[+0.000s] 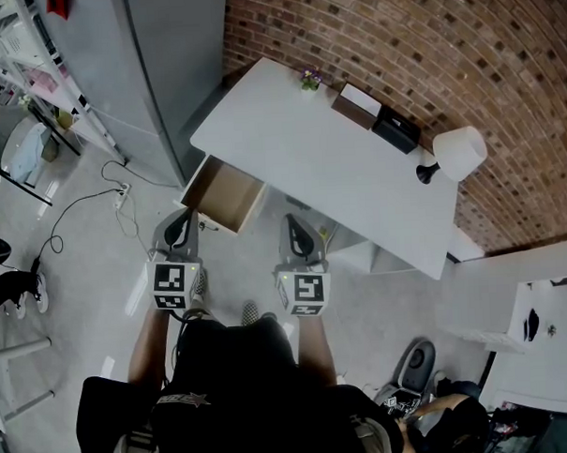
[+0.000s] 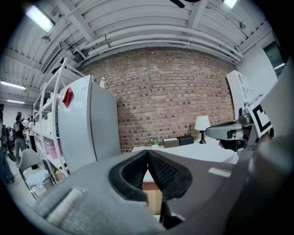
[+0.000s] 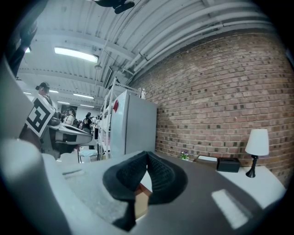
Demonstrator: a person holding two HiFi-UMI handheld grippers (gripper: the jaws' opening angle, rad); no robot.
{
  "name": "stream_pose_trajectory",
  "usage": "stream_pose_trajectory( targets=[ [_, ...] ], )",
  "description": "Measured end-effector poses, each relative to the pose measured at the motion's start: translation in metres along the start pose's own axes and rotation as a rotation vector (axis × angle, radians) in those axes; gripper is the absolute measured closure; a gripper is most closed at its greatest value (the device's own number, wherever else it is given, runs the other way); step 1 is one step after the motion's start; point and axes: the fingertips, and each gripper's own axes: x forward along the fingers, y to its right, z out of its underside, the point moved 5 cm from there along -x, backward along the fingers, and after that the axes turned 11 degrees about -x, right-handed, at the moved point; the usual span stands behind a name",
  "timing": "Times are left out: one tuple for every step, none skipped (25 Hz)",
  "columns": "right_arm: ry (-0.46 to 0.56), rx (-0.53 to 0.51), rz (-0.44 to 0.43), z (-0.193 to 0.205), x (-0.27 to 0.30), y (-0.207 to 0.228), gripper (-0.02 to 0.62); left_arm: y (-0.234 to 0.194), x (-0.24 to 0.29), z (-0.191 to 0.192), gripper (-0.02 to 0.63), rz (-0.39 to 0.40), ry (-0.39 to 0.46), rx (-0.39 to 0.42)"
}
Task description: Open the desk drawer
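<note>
The drawer (image 1: 223,194) already stands pulled out, seemingly fully; both grippers (image 1: 179,231) (image 1: 301,237) closed, empty, near it.

Open drawer (image 1: 224,193) jutting from desk (image 1: 289,136), bare floor (image 1: 98,276) before it, grey cabinet (image 1: 164,66) close left

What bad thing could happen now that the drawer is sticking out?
1. The drawer already stands far out of the white desk. Another hard pull might bring it right out.
2. It juts toward the person, close to the left gripper, so a step forward could bump it.
3. A cable lies loose on the floor at the person's left, and feet might catch on it.
</note>
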Motion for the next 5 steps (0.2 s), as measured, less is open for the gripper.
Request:
stream_pose_trajectory(
  targets=[
    [0.000, 0.000, 0.000, 0.0001, 0.0001, -0.0003, 0.591, 0.0000, 0.0000, 0.0008, 0.597, 0.002, -0.001, 0.001],
    [0.001, 0.001, 0.000, 0.0001, 0.0002, -0.0007, 0.591, -0.0003, -0.0001, 0.0011, 0.597, 0.003, -0.002, 0.002],
    [0.002, 0.001, -0.001, 0.0001, 0.0003, -0.0012, 0.591, -0.0005, -0.0002, 0.0009, 0.597, 0.003, -0.001, 0.005],
    [0.003, 0.001, -0.001, 0.0001, 0.0004, -0.0016, 0.591, -0.0006, -0.0004, 0.0004, 0.597, 0.003, -0.001, 0.007],
    [0.004, 0.001, -0.002, 0.0001, 0.0005, -0.0021, 0.591, -0.0008, -0.0006, -0.0003, 0.597, 0.003, 0.000, 0.008]
  ],
)
